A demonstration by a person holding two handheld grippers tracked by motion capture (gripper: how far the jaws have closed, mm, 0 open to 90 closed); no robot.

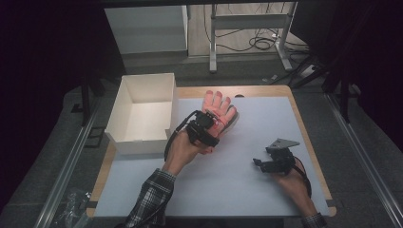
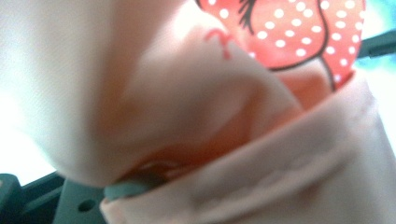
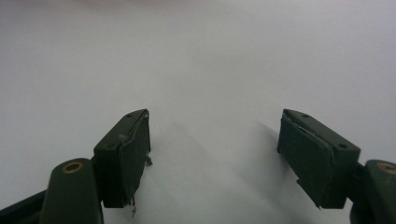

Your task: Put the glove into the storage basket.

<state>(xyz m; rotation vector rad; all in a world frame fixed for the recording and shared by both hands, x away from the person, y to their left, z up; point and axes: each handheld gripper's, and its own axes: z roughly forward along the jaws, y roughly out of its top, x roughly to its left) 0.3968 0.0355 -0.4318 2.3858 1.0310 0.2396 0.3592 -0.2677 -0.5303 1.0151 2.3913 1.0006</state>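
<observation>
Gripping the pink glove [image 1: 219,108] in my left claw [image 1: 207,124], I have the jaws clamped tight on its cuff end, near the counter's [image 1: 266,118] centre, a little toward ten o'clock. From above, the glove's fingers fan out toward twelve o'clock past the claw, while the cuff and most of the palm are hidden behind the claw's black body and my left hand [image 1: 183,149]. In the left gripper view the glove [image 2: 261,154] sits so close that it blurs: a folded hem, a red patch with white dots, and just a sliver of one grey-green pad [image 2: 126,189] at the bottom; the jaws themselves are buried in cloth. Whether the glove lies on the counter or hangs off it, I cannot tell.

My right claw [image 1: 259,163] rests toward four o'clock, well apart from the glove, jaws spread wide with nothing between them, bare pale counter [image 3: 210,70] ahead. A white box [image 1: 142,111] stands open at ten o'clock, its front wall hiding part of its floor.
</observation>
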